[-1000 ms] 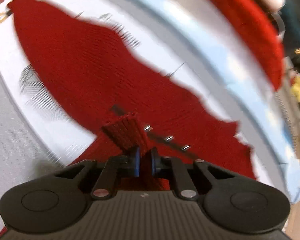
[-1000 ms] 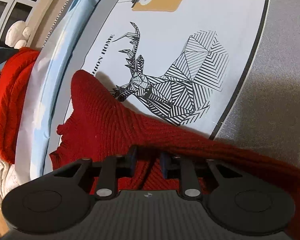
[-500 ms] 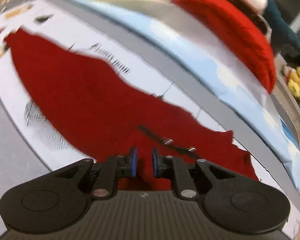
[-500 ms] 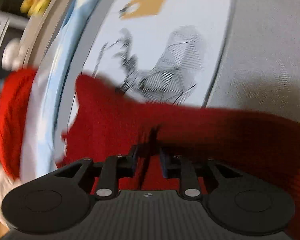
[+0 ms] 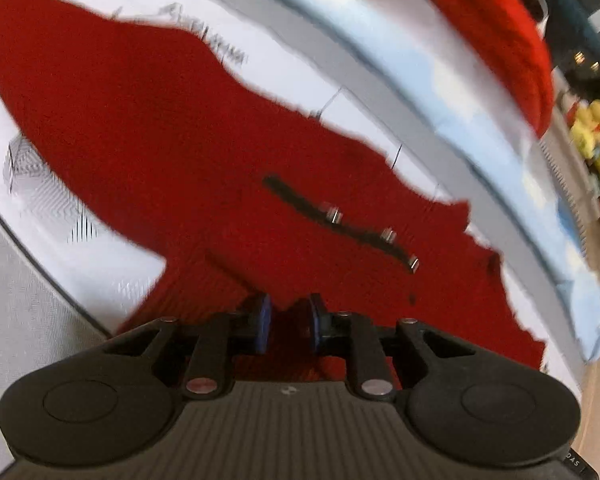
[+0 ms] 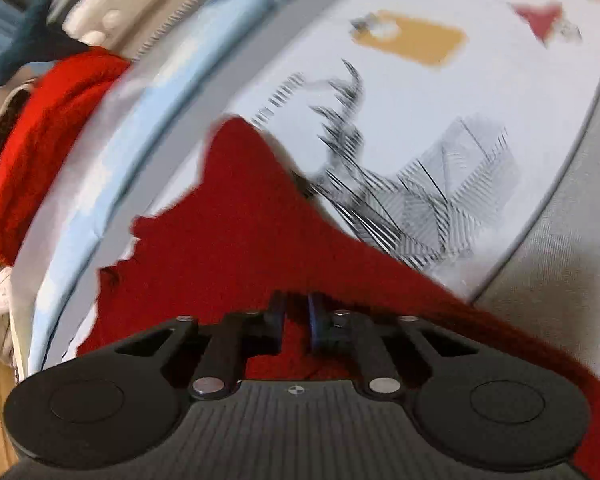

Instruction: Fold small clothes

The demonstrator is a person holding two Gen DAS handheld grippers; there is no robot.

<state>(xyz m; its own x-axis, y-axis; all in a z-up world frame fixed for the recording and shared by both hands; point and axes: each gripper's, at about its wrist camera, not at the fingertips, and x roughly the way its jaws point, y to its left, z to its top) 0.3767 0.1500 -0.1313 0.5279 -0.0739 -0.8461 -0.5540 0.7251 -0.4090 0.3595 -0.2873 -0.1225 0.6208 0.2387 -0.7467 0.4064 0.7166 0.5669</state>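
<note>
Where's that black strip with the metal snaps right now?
In the left wrist view, the black strip lies on the dark red knit garment, just ahead and to the right of the left tool, running diagonally toward the garment's ragged right edge.

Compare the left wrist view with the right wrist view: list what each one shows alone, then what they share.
Only the left wrist view shows the black strap with metal studs on the dark red knit garment, and yellow plush toys. Only the right wrist view shows the orange tag print and the striped deer drawing clearly. Both show the garment on the printed white cloth, the brighter red knit pile beyond the blue edge, and a gripper.
</note>
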